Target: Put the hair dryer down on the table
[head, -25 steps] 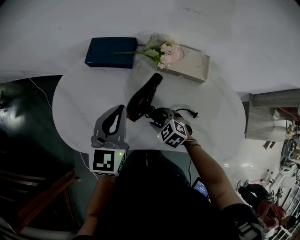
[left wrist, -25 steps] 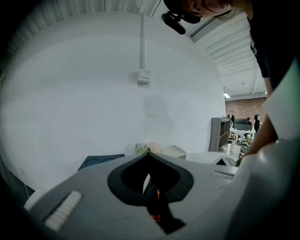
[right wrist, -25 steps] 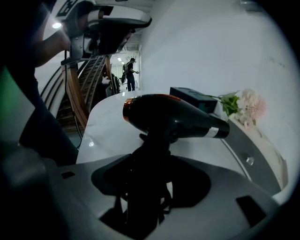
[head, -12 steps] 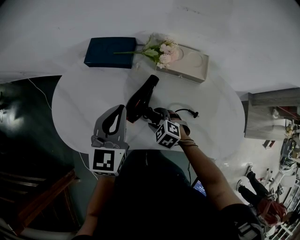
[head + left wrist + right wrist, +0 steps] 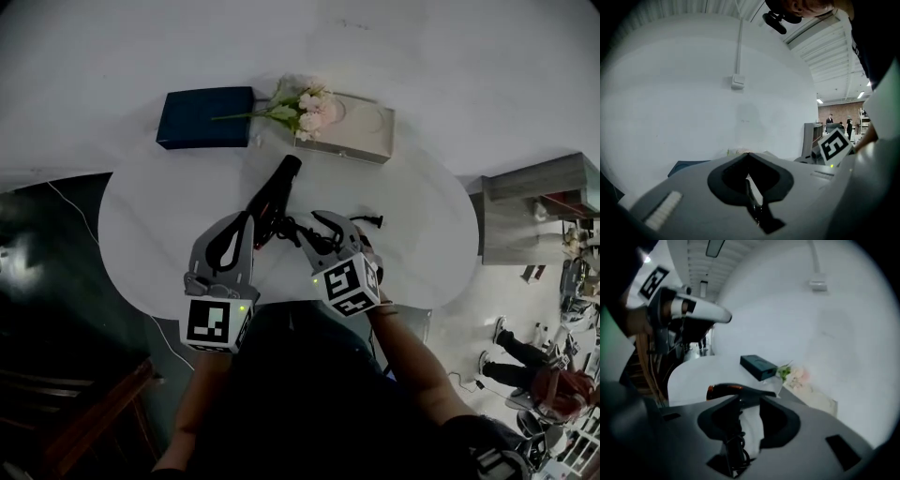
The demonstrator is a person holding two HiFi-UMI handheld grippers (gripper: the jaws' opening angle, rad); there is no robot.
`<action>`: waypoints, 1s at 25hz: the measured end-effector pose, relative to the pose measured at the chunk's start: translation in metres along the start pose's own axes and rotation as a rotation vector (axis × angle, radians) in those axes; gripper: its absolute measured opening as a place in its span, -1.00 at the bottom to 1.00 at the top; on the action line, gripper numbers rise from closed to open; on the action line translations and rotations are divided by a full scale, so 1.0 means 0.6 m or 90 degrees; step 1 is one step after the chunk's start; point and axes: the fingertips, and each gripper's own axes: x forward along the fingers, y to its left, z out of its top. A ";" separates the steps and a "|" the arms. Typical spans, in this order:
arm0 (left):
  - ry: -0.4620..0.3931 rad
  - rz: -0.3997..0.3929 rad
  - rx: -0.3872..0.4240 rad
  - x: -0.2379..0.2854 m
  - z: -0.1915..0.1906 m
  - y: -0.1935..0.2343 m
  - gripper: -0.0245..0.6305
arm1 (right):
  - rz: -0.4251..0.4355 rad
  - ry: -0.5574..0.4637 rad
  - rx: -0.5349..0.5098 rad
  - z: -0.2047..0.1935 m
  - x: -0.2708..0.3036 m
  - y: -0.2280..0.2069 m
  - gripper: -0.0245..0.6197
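- Black hair dryer [image 5: 273,200] lies flat on the white table [image 5: 159,216], mid-table. Its nozzle points far, toward the flowers [image 5: 305,105], and its back end sits near, between the two grippers.
- Change: the right gripper [image 5: 314,230] is up off the table now, where a second ago it sat low at the handle. The dryer keeps its spot relative to the blue box [image 5: 204,117].
- Right jaws have just been closing and stand about half apart. In the right gripper view [image 5: 749,398] the handle and cord show in the gap with bare table beside them. The pads do not press on it, so nothing is gripped.
- Left gripper [image 5: 246,220] hangs near-left of the dryer, jaws together and empty, with no contact visible. The left gripper view [image 5: 748,154] shows only a thin slit between the tips.
- Cord [image 5: 366,221] trails right across the table, loose.
- Judgement: the put-down looks done. The dryer is resting and released, and only the retreat is left. Risk: the cord is close to the right jaws and could snag if they pull back carelessly.
- Writing: none is legible. The marker cubes [image 5: 348,286] carry black-and-white square patterns, not text. No brand can be read on the dryer, the blue box or the pale tray [image 5: 361,127] far right of the flowers.
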 end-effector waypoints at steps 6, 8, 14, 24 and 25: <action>-0.061 -0.025 0.022 0.009 0.066 -0.015 -0.89 | -0.169 -0.139 0.086 0.111 -0.113 -0.092 -0.89; -0.088 -0.022 0.029 0.010 0.100 -0.015 -0.89 | -0.220 -0.181 0.087 0.148 -0.156 -0.119 -0.89; -0.148 -0.016 0.061 0.002 0.204 -0.014 -0.89 | -0.336 -0.297 0.102 0.245 -0.276 -0.173 -0.89; -0.194 -0.029 0.071 -0.037 0.297 -0.017 -0.89 | -0.420 -0.372 0.148 0.321 -0.358 -0.194 -0.89; -0.195 -0.028 0.071 -0.040 0.297 -0.016 -0.89 | -0.422 -0.375 0.147 0.323 -0.360 -0.190 -0.89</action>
